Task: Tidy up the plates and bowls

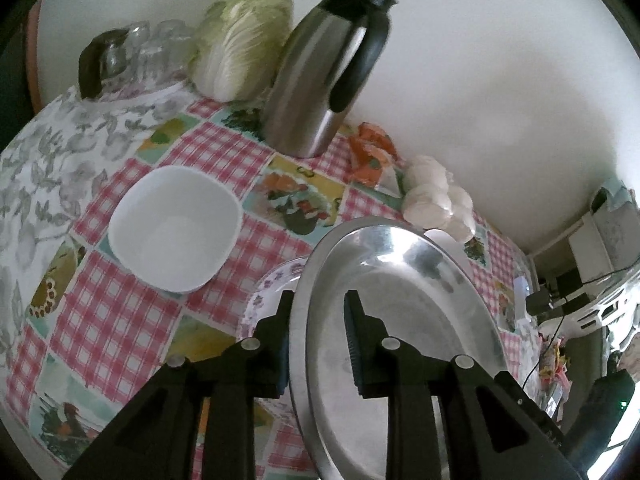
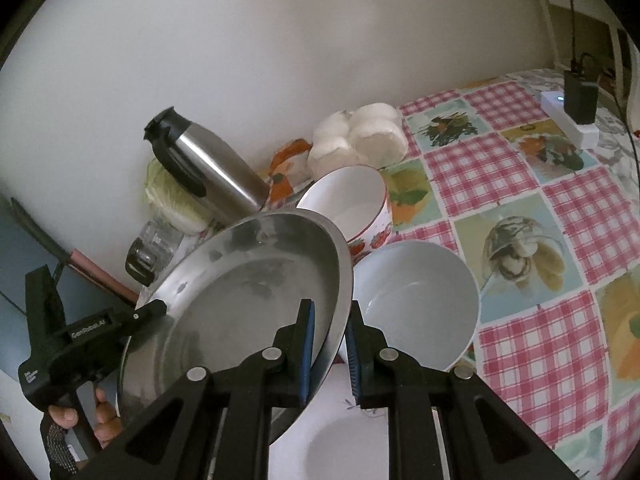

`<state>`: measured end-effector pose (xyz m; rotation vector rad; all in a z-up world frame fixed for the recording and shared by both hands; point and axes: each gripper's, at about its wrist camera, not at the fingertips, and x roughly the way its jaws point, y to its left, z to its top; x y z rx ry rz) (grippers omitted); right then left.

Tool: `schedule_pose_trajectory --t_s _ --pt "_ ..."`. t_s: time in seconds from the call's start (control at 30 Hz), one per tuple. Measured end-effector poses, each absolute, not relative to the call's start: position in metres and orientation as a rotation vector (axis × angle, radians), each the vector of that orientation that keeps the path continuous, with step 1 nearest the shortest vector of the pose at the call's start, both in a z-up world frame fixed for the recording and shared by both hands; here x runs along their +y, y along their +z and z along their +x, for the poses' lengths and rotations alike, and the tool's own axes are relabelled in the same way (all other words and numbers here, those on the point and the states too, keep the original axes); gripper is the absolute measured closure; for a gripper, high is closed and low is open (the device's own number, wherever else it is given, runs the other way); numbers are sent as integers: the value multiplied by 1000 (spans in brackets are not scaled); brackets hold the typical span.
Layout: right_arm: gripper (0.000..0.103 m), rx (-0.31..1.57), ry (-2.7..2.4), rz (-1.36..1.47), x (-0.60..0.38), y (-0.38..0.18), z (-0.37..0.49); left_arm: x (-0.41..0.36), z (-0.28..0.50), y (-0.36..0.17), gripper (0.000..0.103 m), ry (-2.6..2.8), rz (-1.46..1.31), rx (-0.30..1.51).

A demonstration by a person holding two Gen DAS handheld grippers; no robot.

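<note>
Steel plate (image 2: pixel 248 304) is held tilted above the floral plate (image 1: pixel 272 288), rim pinched by left gripper (image 1: pixel 318 312) and right gripper (image 2: pixel 330 320); lower both sides evenly, release together.

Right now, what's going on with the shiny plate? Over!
Both grippers, left and right, shut on steel plate rim. Plate tilted above floral plate. White bowl close beside.
</note>
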<state>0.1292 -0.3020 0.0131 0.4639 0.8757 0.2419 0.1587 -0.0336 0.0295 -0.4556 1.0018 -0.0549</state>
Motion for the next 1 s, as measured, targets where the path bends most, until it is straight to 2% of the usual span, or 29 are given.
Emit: schedule_pose_trajectory --t_s 0.5,1.0 --pt "84 965 280 367 -252 -10 146 14 160 5 77 26 -562 1038" --pt "84 1003 242 316 -249 -28 166 9 167 -8 76 3 -564 1075"
